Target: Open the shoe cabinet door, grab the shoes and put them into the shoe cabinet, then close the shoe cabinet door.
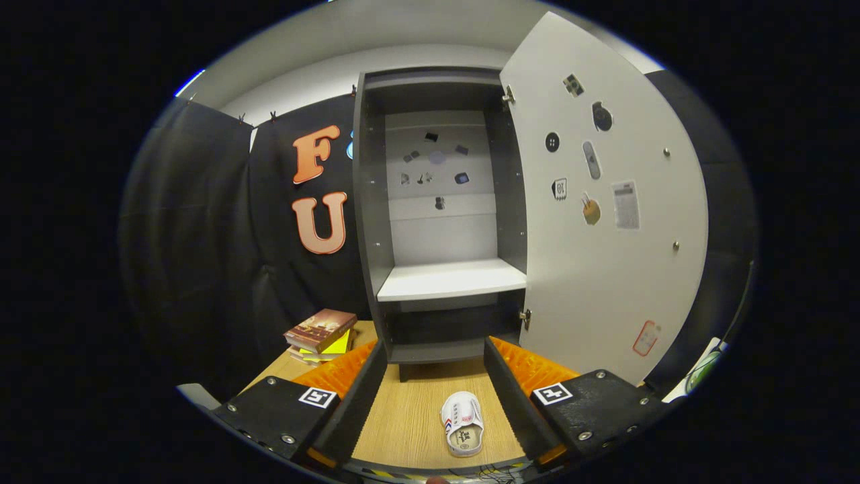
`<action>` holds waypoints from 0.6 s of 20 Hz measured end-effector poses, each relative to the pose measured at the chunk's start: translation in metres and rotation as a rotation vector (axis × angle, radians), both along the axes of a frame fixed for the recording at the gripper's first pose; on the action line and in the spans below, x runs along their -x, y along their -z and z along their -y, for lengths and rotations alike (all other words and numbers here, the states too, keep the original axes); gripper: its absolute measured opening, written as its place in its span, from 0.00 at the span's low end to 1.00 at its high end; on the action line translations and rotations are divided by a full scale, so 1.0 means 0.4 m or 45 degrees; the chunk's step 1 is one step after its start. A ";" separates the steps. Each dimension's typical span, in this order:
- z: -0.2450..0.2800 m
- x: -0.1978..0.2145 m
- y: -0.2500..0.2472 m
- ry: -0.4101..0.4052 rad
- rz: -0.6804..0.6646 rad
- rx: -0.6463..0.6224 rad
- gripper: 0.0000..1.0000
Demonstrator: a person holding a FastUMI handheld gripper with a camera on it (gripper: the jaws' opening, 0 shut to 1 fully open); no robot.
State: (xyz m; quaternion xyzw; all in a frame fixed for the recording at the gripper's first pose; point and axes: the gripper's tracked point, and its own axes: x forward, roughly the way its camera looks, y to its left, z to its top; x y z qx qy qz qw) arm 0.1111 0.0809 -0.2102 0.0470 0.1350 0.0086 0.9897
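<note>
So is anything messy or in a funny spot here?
One thing: a single white shoe lies on the wooden floor between the open gripper fingers, not in the cabinet, whose door hangs wide open. The books beside the cabinet are stacked a bit crooked. Nothing looks spilled or broken.

shoe cabinet [440, 215] centre frame, standing on the wooden table [410, 417] | cabinet door [598, 202] swung open to its right | shelf [451, 279] inside, mid-height | shoe [462, 423] lower centre on the table, between the spread fingers of the gripper [435, 393], apart from both | stack of books [320, 334] lower left, beside the cabinet
</note>
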 end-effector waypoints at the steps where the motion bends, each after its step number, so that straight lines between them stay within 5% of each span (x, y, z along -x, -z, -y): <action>1: -0.005 -0.005 0.049 -0.005 -0.041 -0.006 0.91; 12: -0.022 -0.038 0.514 0.014 -0.456 -0.059 0.91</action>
